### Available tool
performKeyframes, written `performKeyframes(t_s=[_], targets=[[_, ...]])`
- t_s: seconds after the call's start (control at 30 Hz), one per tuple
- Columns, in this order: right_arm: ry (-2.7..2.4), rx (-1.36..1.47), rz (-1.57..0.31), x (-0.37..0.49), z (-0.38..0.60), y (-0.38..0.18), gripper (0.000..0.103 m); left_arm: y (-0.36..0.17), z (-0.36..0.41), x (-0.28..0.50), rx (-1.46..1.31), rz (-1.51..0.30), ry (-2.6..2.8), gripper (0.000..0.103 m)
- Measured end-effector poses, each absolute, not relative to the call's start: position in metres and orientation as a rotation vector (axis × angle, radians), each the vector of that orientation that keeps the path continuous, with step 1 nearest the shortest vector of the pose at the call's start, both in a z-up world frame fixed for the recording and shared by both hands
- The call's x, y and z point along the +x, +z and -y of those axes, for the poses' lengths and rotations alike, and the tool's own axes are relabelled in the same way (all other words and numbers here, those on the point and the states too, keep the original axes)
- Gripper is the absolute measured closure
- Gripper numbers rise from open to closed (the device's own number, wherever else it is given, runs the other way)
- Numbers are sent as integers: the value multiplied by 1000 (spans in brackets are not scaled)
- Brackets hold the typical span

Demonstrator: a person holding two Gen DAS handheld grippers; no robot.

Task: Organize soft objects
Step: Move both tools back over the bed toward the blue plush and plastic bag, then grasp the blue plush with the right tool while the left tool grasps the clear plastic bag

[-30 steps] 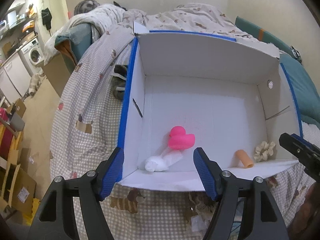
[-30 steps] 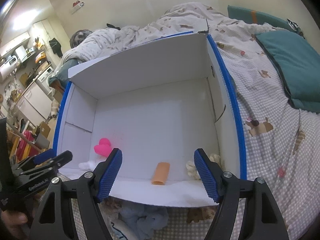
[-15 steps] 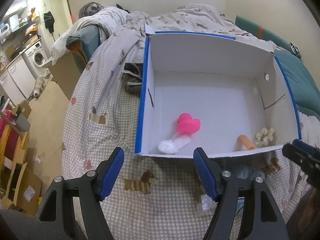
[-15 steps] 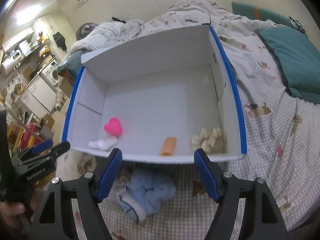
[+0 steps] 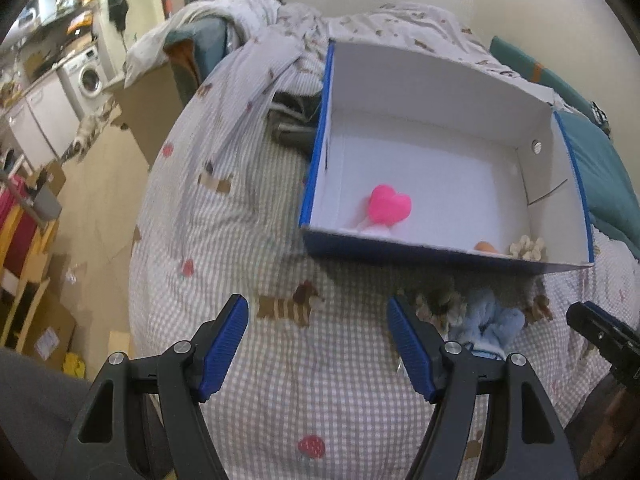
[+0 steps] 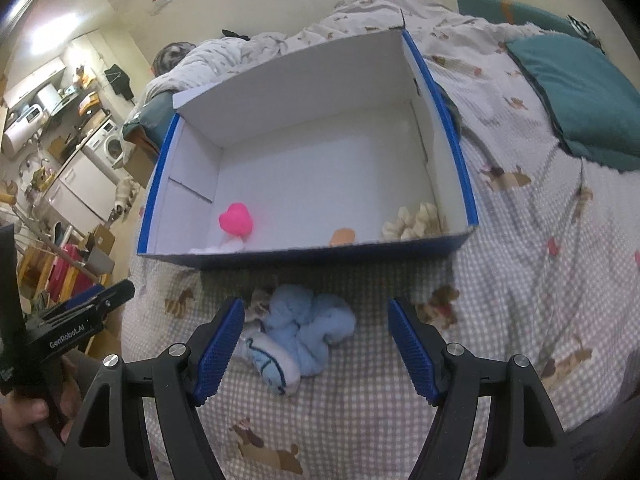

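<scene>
While both of our claws hang above the checked bedspread (image 6: 520, 320), neither has hold of anything: the right gripper (image 6: 316, 344) stands spread wide with bare blue pads, and the left gripper (image 5: 318, 344) is spread just as wide over plain cloth. Between and just ahead of our right fingers lies the light blue fluffy sock bundle (image 6: 308, 332), a crumpled heap whose long axis runs from near the left pad, where a white cuffed end with dark stitching points back toward us, away toward the far right. It touches neither pad that we can see. From the left claw the same bundle (image 5: 488, 324) sits just beyond and to the right of our right finger, partly hidden by it.

Farther ahead of both claws stands the white box with blue edges (image 6: 460, 152), its open top facing us and its near wall just past the bundle. Inside, near that front wall, we see the pink heart-shaped toy (image 6: 236, 220) ahead and to the left, lobes pointing away from us, with a white soft piece (image 6: 224, 246) touching it on the near side. An orange roll (image 6: 342, 236) lies ahead of the right claw's middle, mostly hidden by the wall, so we cannot tell its direction. The cream scrunchie (image 6: 414, 222) rests in the near right corner
</scene>
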State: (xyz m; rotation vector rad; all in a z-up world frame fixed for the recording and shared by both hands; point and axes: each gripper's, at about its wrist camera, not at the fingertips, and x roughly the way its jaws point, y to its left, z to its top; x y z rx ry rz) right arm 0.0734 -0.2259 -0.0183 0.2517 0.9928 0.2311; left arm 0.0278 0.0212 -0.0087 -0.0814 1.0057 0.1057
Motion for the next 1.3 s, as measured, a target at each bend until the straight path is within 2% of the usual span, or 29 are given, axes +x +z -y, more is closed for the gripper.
performKeyframes(t_s=[0.3, 0.47, 0.97, 1.17, 1.2, 1.23, 1.27, 1.3], targets=[[144, 190, -1011, 75, 224, -27, 25, -28, -33, 32, -127, -1081, 159, 34], [104, 273, -1110, 85, 238, -49, 25, -36, -35, 36, -163, -1113, 150, 34], [293, 108, -1325, 99, 157, -103, 25, -45, -14, 35, -116, -1136, 92, 34], [289, 152, -1342, 110, 155, -118, 25, -49, -10, 38, -128, -1154, 79, 34], [292, 150, -1334, 110, 154, -118, 27, -49, -9, 39, -124, -1155, 77, 34], [303, 145, -1319, 110, 152, -116, 55, -50, -8, 39, -121, -1157, 74, 34], [309, 141, -1316, 110, 153, -114, 63, -50, -7, 40, -118, -1158, 72, 34], [319, 144, -1305, 110, 152, -111, 63, -51, -5, 40, -115, -1160, 69, 34]])
